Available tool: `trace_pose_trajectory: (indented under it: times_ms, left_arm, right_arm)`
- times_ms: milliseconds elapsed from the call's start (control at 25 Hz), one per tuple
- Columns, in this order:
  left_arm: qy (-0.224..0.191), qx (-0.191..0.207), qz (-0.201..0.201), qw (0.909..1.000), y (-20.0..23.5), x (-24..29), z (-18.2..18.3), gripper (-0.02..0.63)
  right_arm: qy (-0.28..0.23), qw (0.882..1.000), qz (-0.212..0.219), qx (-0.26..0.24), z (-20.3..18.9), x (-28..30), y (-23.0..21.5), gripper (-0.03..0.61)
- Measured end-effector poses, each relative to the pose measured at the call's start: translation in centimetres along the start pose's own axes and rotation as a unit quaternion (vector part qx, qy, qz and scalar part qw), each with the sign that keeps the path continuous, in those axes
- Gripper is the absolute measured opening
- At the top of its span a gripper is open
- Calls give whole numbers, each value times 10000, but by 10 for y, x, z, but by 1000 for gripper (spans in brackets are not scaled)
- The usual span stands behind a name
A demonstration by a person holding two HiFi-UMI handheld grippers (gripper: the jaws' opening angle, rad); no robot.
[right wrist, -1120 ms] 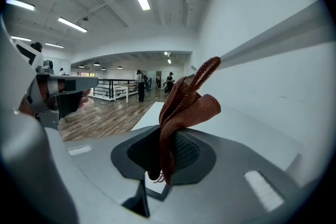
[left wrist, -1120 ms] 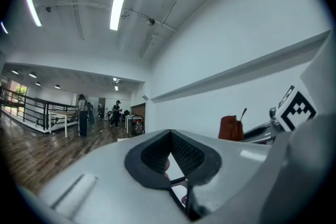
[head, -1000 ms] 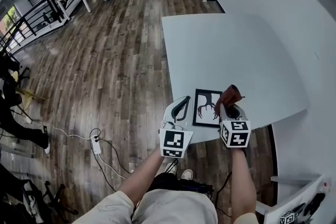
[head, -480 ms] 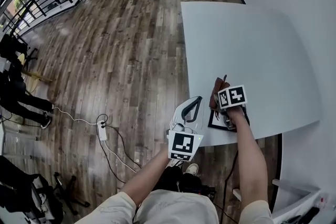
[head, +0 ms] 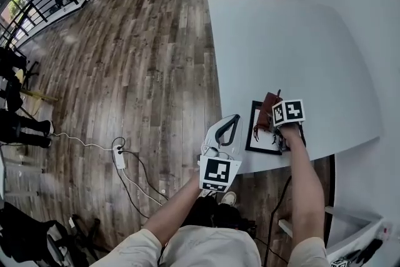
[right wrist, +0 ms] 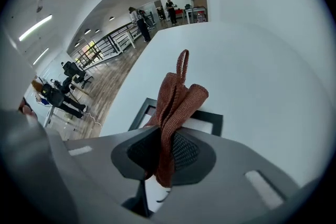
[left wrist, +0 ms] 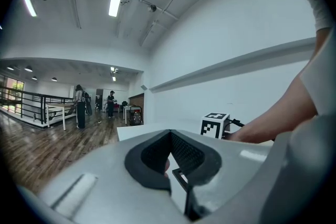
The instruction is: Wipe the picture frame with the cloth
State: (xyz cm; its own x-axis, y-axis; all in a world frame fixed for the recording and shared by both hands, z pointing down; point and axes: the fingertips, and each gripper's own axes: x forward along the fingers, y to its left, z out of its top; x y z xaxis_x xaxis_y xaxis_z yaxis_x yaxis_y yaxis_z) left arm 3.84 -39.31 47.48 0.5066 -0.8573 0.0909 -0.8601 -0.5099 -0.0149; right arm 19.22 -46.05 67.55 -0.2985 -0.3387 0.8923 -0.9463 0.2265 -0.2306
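A black picture frame [head: 256,134] holding an antler print lies flat near the front edge of the white table [head: 281,40]. My right gripper [head: 275,123] is over the frame, shut on a rust-brown cloth [head: 269,108] that sticks up out of its jaws. In the right gripper view the cloth [right wrist: 176,99] rises from between the pads, with the frame [right wrist: 211,115] just beyond it; the right gripper [right wrist: 167,153] hides the frame's near part. My left gripper [head: 230,123] hangs off the table's left edge over the floor, its jaws together and nothing in them. It appears again in the left gripper view [left wrist: 170,139].
A power strip [head: 119,158] with trailing cables lies on the wooden floor at the left. A white wall runs along the table's right side. Tables, railings and people stand far off across the room [left wrist: 79,107].
My right gripper has come down with the cloth onto the frame and slid rightward, uncovering the frame's left part. The left gripper has hardly moved.
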Motion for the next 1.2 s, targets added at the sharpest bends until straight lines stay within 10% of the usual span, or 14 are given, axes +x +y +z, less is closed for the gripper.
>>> trace_pose_trajectory:
  times_ms: [400, 840, 1200]
  left_arm:
    - [-35, -17, -256, 9997, -22, 5, 3, 0]
    - [-113, -48, -114, 9999, -15, 1, 13, 0]
    - [-63, 17, -74, 10000, -14, -3, 10, 0]
  right_arm:
    - [-131, 9970, -461, 612, -28, -41, -68, 84]
    - [-366, 9942, 984, 239, -4, -48, 55, 83]
    - [6, 9938, 913, 630, -30, -11, 47, 81]
